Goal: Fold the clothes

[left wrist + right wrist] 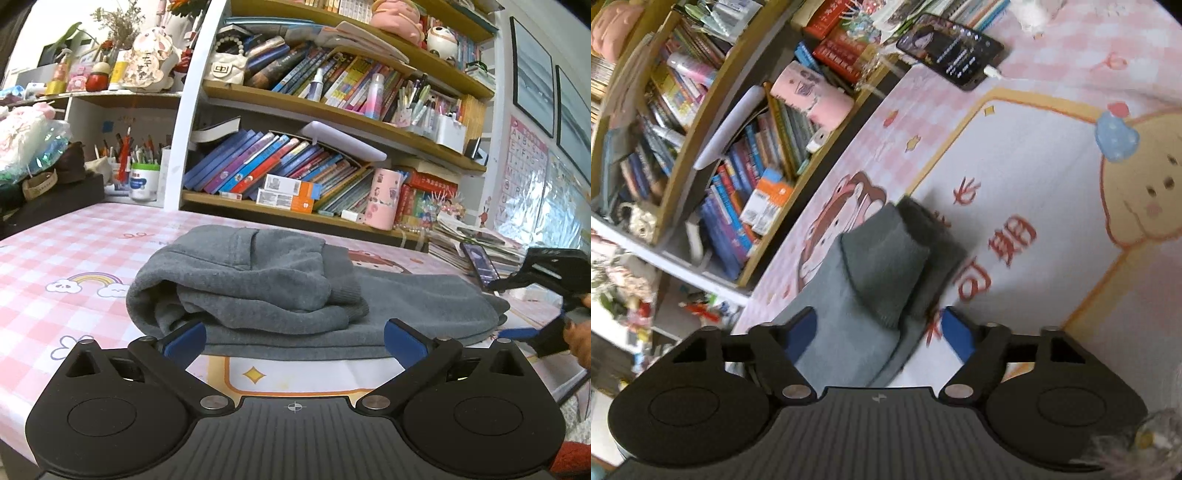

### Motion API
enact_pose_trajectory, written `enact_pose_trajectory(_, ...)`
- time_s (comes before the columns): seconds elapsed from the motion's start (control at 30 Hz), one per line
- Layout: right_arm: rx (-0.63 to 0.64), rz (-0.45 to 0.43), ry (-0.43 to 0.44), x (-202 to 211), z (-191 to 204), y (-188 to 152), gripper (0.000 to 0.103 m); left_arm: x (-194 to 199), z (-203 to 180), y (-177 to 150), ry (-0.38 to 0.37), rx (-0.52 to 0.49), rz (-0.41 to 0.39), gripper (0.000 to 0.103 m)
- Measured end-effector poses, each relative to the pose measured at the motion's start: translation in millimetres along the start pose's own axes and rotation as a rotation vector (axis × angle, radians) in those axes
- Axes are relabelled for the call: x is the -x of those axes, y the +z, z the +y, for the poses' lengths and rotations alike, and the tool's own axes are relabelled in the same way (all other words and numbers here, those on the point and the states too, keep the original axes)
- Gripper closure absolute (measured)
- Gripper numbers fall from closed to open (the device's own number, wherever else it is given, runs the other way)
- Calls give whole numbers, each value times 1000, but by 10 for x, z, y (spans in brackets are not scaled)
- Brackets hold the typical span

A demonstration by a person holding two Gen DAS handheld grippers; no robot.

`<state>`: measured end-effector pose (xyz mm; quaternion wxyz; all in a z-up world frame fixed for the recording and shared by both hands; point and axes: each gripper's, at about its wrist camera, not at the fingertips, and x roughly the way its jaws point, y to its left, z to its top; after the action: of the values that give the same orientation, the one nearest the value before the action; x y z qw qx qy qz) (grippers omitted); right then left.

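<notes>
Grey garment (258,291), part-folded on the table (55,258), is lying just ahead of the left gripper (294,338), which is hovering wide and empty. The right gripper (879,332) is straddling the cuffed end (886,258), jaws part-open, pads seemingly not yet pressing, probably to lift it for the next fold.

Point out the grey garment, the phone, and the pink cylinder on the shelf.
grey garment (258,291): left wrist view, on the folded upper layer.
phone (951,51): right wrist view, middle of its lit screen.
pink cylinder (384,197): left wrist view, on its side wall.
</notes>
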<state>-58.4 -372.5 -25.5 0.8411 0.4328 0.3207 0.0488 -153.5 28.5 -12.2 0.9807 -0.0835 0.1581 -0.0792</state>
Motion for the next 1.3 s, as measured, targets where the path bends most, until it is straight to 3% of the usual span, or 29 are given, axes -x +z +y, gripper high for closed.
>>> enact_pose_trajectory(0.23, 30, 3, -16, -137, 57, 33, 44, -6, 19, -4, 0, 6, 3, 0)
enact_pose_trajectory(0.3, 39, 0, -3, -137, 60, 36, 66, 2, 18, -5, -1, 5, -2, 0)
enact_pose_trajectory(0.37, 85, -36, 54, -75, 107, 25, 76, 9, 18, -4, 0, 5, -6, 0)
enact_pose_trajectory(0.47, 209, -82, 145, 32, 246, -28, 77, 3, 21, 0, 1, 8, -6, 0)
enact_pose_trajectory(0.53, 245, -63, 139, 18, 286, -47, 77, 0, 18, -1, 0, 7, -4, 0)
enact_pose_trajectory(0.67, 156, -16, 41, -85, 159, -1, 74, 2, 22, -1, 1, 8, -3, 0)
enact_pose_trajectory(0.8, 88, 11, 34, -129, 52, 22, 60, -8, 18, -6, 1, 8, 3, 0)
enact_pose_trajectory(1.0, 76, 44, 28, -289, 107, -6, 58, -7, 12, -13, 2, 3, 5, 0)
enact_pose_trajectory(1.07, 86, 50, 20, -335, 144, 11, 60, -2, 26, -15, 5, 6, 3, 0)
enact_pose_trajectory(1.2, 94, 58, 7, -409, 135, 58, 79, 9, 32, -16, 8, 7, -3, 0)
enact_pose_trajectory(1.3, 73, 39, 18, -372, 51, 126, 81, 17, 38, -16, 11, 7, -6, 0)
